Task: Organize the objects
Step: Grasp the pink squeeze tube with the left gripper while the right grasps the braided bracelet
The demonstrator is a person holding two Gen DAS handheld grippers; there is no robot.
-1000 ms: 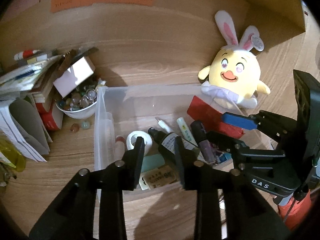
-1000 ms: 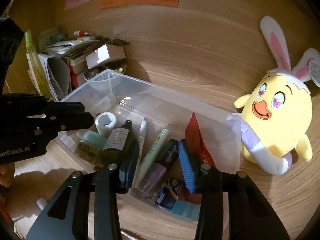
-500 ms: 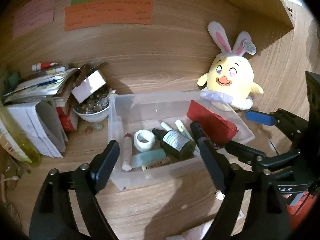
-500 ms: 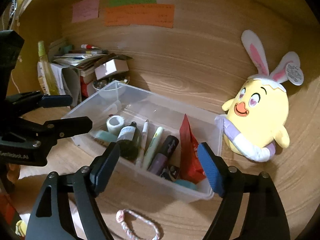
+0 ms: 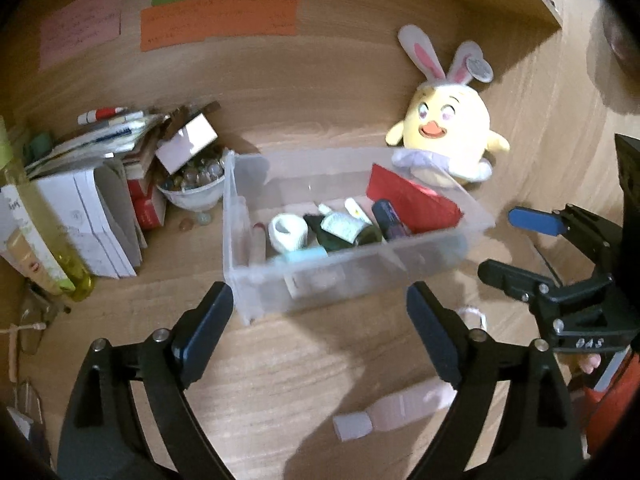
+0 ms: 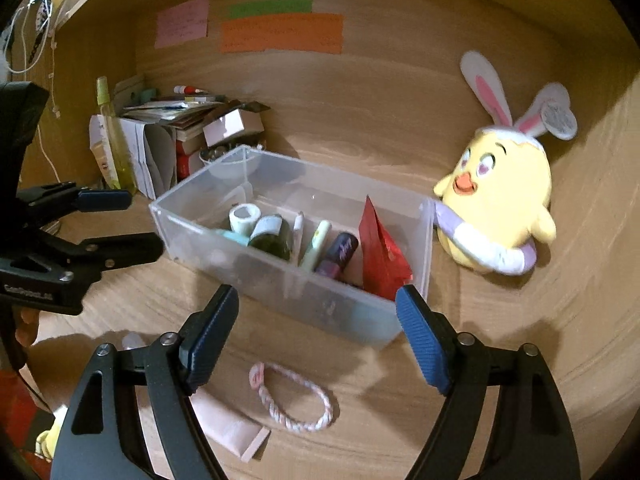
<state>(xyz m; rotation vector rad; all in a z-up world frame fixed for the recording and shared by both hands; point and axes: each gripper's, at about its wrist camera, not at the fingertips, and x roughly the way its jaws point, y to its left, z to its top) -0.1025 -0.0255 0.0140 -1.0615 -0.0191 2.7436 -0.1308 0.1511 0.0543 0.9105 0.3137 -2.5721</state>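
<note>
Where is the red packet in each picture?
Left wrist view: the red packet leans in the right end of the clear box, right of centre.
Right wrist view: the red packet stands in the box's right end, just right of centre.
Shared landmark: the yellow bunny-eared plush just beyond that end.

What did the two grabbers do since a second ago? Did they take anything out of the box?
Both backed away from the clear box, jaws just opened wide. The left hand-held gripper and right hand-held gripper hold nothing. The pink tube and braided bracelet have come into view. The box's contents and the plush chick stayed put.
</note>
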